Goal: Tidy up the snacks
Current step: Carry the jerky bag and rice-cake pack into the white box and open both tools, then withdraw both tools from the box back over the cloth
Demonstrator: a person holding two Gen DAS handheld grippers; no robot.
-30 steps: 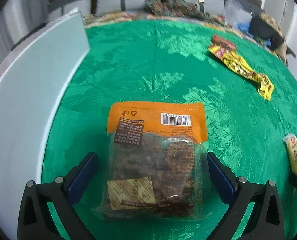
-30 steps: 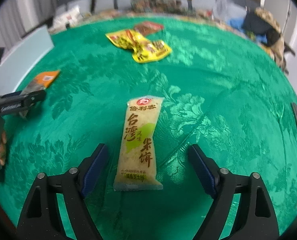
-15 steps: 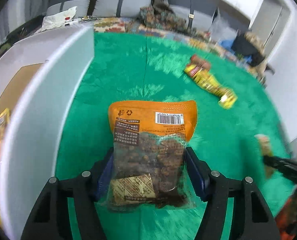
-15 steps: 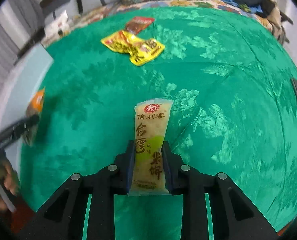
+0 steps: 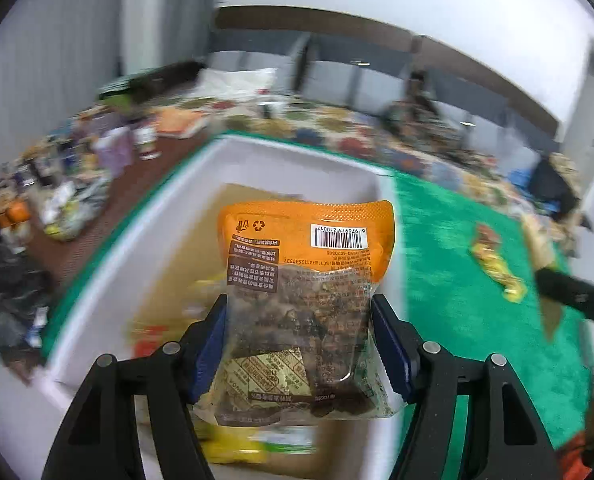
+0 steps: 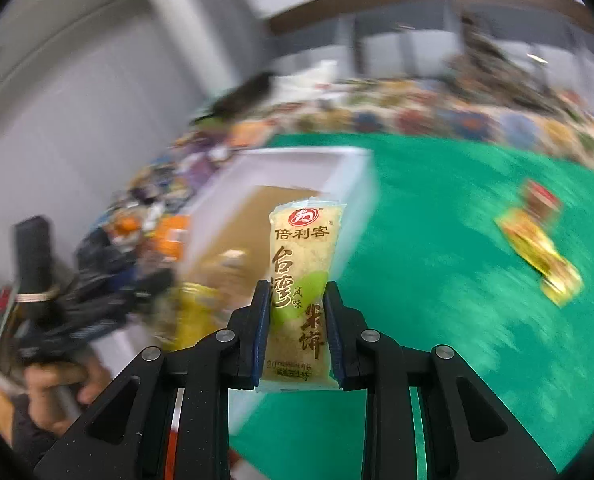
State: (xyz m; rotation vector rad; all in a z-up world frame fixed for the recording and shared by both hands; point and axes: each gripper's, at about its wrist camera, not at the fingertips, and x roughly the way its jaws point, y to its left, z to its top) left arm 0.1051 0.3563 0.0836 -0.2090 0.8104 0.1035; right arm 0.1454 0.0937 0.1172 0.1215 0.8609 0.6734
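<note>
My left gripper (image 5: 299,336) is shut on an orange-topped clear snack bag (image 5: 305,280) with dark pieces inside, and holds it in the air over the open white box (image 5: 297,152). Blurred yellow packets lie in the box under the bag. My right gripper (image 6: 297,320) is shut on a pale yellow rice-cracker packet (image 6: 303,264) and holds it upright, above the green cloth next to the white box (image 6: 353,168). The left gripper and the hand on it show blurred at the left of the right wrist view (image 6: 69,320).
Yellow snack packets with a red one lie on the green tablecloth (image 5: 457,280) at the right (image 5: 495,264), and show in the right wrist view (image 6: 537,252) too. The right gripper's dark arm (image 5: 573,292) crosses the right edge. Clutter covers the floor left of the table (image 5: 69,184).
Both grippers have lifted their packets off the cloth and swung left. The left one now holds the orange bag over the box; the right one has come up beside the box.
</note>
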